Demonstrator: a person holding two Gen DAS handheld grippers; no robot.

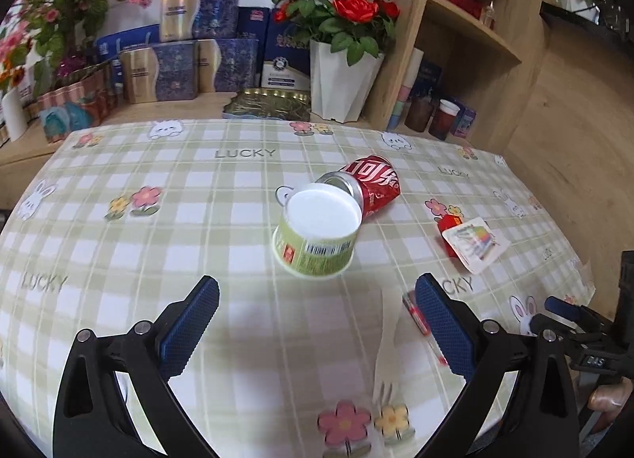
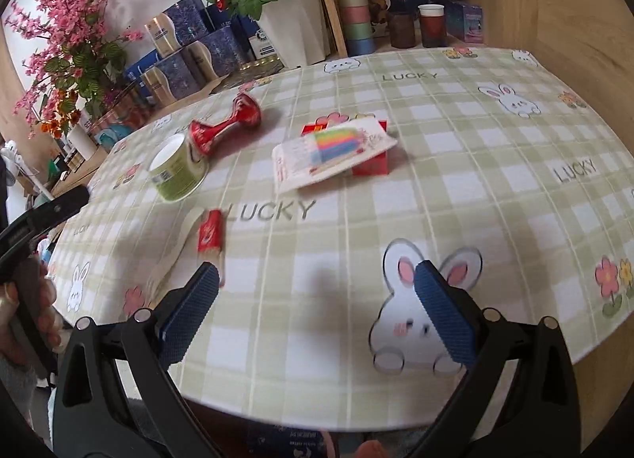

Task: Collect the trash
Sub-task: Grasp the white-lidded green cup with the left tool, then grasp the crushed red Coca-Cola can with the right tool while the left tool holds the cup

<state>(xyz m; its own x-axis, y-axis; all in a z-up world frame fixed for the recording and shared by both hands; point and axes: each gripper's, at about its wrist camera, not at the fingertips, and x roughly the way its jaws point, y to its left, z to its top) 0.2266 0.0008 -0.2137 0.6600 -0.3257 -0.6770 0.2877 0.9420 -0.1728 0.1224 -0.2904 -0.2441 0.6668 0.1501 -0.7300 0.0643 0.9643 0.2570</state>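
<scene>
The left wrist view looks forward and down over the table (image 1: 119,164) from close above its near edge, facing the back wall with the boxes and the red rose pot (image 1: 340,85) at 12 o'clock and the wooden shelf at 1 o'clock. The right wrist view sits just as near, off the table's edge, turned so the same rose pot (image 2: 293,29) lies at 11 o'clock. Both views share the green cup (image 1: 317,236) (image 2: 178,168), the crushed red can (image 1: 372,184) (image 2: 226,125), the rainbow card (image 1: 475,244) (image 2: 333,152) and the red wrapper (image 1: 424,327) (image 2: 210,232). Each view catches the other tool at its rim: 3 o'clock in the left, 9 o'clock in the right.
</scene>
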